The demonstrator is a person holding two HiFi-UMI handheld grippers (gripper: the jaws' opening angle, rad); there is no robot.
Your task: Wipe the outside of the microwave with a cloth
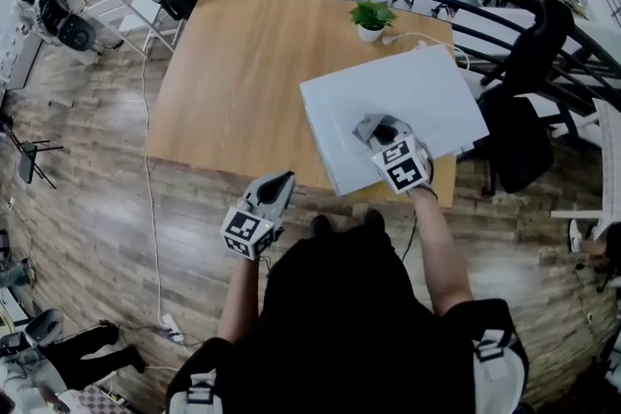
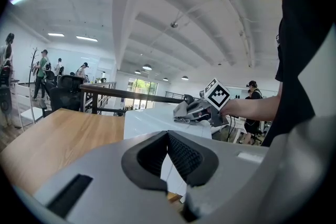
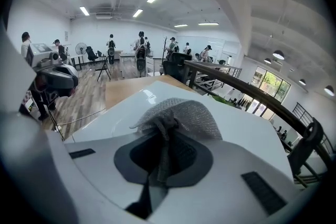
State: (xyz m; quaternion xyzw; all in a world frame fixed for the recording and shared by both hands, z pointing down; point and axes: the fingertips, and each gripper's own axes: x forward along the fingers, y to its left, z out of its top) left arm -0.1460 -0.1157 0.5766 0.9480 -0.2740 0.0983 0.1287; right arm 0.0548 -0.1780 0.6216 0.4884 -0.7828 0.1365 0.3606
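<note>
Cloth point(image 3: 176, 115), grey and open-meshed, lies bunched on the smooth white top of the microwave point(image 1: 408, 92), pinched in the clamped jaws of the right tool point(image 1: 376, 129). The boxy microwave sits at the wooden bench's point(image 1: 243, 73) near right corner, with a small potted plant point(image 1: 372, 16) behind it. The left tool point(image 1: 281, 181) hangs beside the bench edge, jaws together and empty.

No words, numbers or brand names can be read anywhere. The only signs are black-and-white square patterns, low in the middle of the head view, on the marker cube point(image 1: 250, 230) of the left gripper point(image 1: 281, 181) and on the one of the right gripper point(image 1: 373, 127). They spell nothing.
</note>
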